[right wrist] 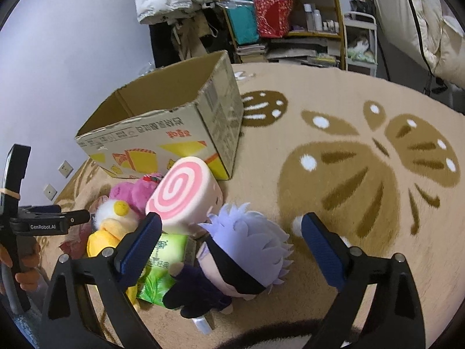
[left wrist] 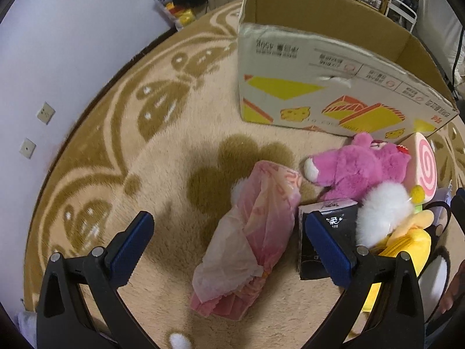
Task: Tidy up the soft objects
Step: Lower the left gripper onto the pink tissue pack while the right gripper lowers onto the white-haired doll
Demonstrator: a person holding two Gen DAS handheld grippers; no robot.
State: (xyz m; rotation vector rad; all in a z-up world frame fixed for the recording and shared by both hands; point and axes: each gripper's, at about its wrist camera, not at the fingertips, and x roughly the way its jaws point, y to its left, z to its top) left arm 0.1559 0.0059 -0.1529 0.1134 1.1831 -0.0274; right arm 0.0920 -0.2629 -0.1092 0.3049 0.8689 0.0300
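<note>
My left gripper (left wrist: 229, 244) is open, its fingers either side of a pink plastic-wrapped bundle (left wrist: 247, 241) lying on the rug. A black tissue pack (left wrist: 328, 232), a pink plush bear (left wrist: 357, 168), a white fluffy toy (left wrist: 380, 212), a yellow plush (left wrist: 407, 247) and a pink swirl roll cushion (left wrist: 424, 165) lie to its right. My right gripper (right wrist: 232, 247) is open above a plush doll with pale lilac hair (right wrist: 247, 253). Beside it lie a green packet (right wrist: 162, 270), the swirl cushion (right wrist: 183, 195) and the pink bear (right wrist: 133, 195). An open cardboard box (left wrist: 319, 87) stands behind the pile; it also shows in the right wrist view (right wrist: 174, 122).
A tan rug with brown butterfly patterns (right wrist: 363, 160) covers the floor. A lilac wall with sockets (left wrist: 43, 113) is on the left. Shelves with bags and bottles (right wrist: 279, 23) and a white rack (right wrist: 360, 43) stand at the back. The left gripper's handle (right wrist: 17, 218) shows in the right wrist view.
</note>
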